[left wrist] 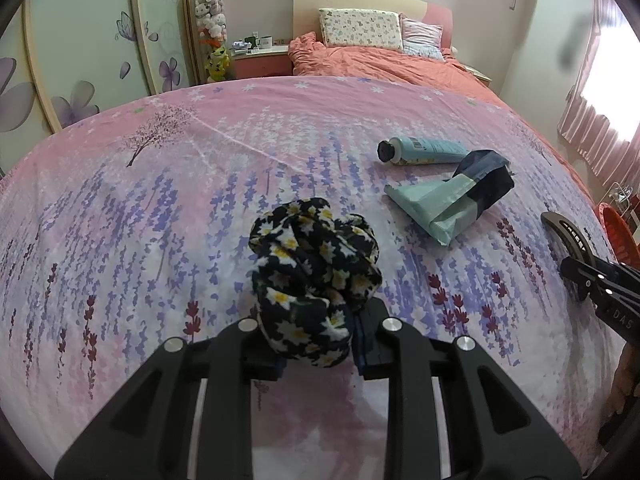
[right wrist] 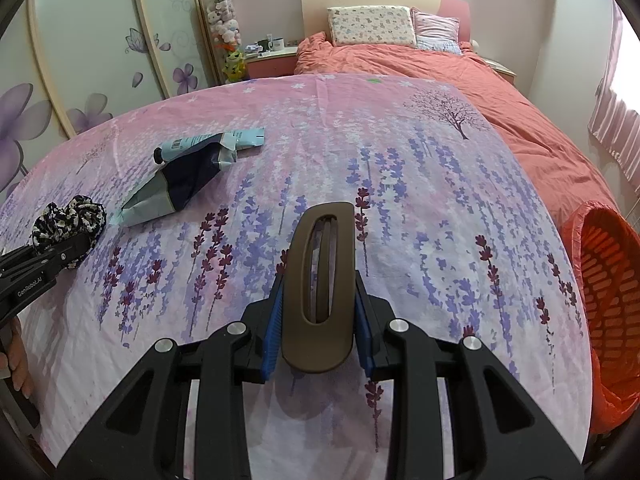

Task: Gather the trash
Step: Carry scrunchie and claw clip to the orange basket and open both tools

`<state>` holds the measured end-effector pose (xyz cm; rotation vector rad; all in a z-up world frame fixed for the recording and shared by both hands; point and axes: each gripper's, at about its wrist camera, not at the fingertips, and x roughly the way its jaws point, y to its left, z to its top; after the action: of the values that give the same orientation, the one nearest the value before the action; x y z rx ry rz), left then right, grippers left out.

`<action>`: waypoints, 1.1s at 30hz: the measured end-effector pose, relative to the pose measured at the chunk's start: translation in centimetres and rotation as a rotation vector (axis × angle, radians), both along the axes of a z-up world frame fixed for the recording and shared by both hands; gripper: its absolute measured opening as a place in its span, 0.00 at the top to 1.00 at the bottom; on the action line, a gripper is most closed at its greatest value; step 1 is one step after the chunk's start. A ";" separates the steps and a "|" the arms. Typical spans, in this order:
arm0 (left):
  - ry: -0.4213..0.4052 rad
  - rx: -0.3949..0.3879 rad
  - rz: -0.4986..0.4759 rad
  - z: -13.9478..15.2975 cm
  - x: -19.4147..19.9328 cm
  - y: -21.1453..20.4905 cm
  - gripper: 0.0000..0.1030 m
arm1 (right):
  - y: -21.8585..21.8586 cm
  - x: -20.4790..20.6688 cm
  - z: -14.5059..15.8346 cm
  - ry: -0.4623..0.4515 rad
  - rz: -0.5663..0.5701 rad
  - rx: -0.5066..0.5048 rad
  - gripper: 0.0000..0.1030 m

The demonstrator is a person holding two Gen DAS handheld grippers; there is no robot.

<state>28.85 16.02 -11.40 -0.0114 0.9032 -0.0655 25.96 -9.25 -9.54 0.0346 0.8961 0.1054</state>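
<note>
Both grippers full — left gripper (left wrist: 316,344) clamps scrunchie (left wrist: 314,280), right gripper (right wrist: 318,340) hair clip (right wrist: 322,292); orange basket (right wrist: 600,304) lies right, nearer right gripper.

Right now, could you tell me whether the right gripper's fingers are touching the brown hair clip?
Touching. The right wrist view shows the brown hair clip pressed on both sides by the blue pads of the right gripper.

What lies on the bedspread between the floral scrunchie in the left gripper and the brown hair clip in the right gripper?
In the right wrist view, only bare bedspread separates the scrunchie from the hair clip; the crumpled packet lies farther back.
</note>
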 end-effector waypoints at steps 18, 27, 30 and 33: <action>-0.053 0.034 0.024 1.4 -1.8 -1.0 0.85 | -1.3 -1.5 0.8 -0.038 -0.049 0.052 0.69; -0.117 0.047 -0.006 4.8 -4.1 -3.1 0.85 | -2.5 -3.5 3.9 -0.114 -0.041 0.049 0.69; -0.141 0.050 -0.018 6.2 -4.8 -4.2 0.85 | -2.8 -4.4 4.9 -0.139 -0.041 0.048 0.69; -0.159 0.050 -0.029 7.4 -5.3 -5.3 0.85 | -3.3 -5.0 5.7 -0.158 -0.046 0.047 0.69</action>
<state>23.56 10.67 -4.00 0.0526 0.7460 -0.0703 20.91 -12.53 -3.86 0.0890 0.7342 0.0853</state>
